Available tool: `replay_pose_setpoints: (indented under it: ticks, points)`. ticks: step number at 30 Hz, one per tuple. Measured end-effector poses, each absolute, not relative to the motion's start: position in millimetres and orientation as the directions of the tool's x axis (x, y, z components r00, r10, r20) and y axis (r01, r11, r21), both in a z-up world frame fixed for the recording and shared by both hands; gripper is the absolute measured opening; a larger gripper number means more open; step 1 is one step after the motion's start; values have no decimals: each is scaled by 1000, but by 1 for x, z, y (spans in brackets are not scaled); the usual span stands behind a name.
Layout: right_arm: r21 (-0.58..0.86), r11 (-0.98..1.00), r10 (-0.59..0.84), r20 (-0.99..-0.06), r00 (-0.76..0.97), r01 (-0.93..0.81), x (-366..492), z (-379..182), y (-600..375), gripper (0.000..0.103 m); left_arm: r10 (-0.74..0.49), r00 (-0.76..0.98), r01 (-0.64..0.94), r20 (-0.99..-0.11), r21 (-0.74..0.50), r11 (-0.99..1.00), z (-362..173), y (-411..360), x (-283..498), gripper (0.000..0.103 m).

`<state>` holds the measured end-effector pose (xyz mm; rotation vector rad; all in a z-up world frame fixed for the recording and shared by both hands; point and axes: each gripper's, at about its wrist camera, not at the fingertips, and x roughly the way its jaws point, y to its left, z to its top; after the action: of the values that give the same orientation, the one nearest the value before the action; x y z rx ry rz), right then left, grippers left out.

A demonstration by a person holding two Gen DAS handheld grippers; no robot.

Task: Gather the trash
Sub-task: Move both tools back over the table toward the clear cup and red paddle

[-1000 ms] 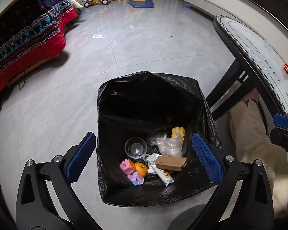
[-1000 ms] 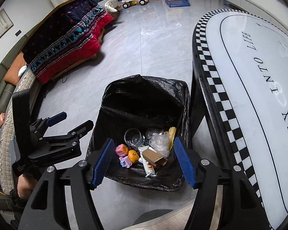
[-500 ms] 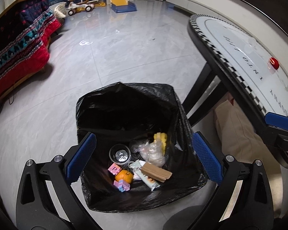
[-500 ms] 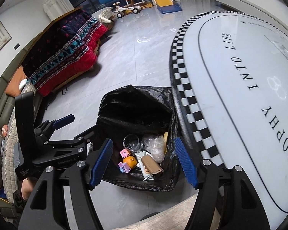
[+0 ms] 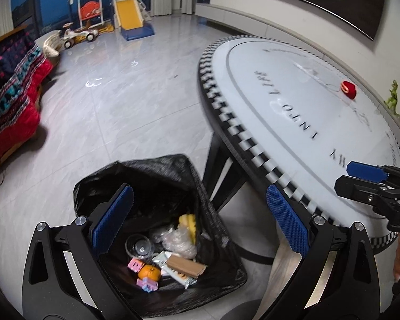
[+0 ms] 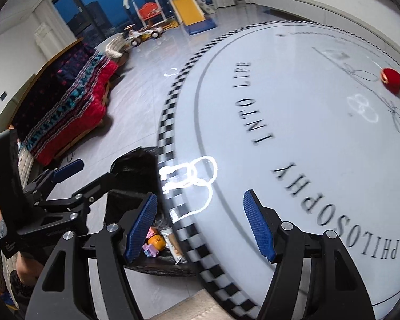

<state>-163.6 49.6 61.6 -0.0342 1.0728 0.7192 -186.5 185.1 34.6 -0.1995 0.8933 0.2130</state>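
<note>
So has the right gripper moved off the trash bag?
Yes. The right gripper has swung from over the trash bag to above the table, jaws open and empty.

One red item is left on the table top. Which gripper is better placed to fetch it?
Right, probably. The right gripper is open, empty and already over the table, facing the red object. The left gripper, also open and empty, hangs above the trash bag beside the table.

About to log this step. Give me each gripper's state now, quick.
Left gripper: open, holding nothing; the black trash bag shows between its fingers, below.
Right gripper: open, holding nothing, over the table's edge.
</note>
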Motion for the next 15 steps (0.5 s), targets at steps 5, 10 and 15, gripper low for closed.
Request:
replay_pose_setpoints:
  ticks: [5,10,15]
  points:
    - [315,815,498,-810,309,-486,-137,62,17,69,69,628,-205,-775,-79,976,48,161,-153,97]
    - [313,845,474,-813,337,-434,-117,61,-13,72,35,628,-141,-777,-69,988,53,132,-115,97]
    - [308,875,443,-821,361,-374,-93,59,-43,72,3,614,-66,-789,-48,997,52,103,-81,97]
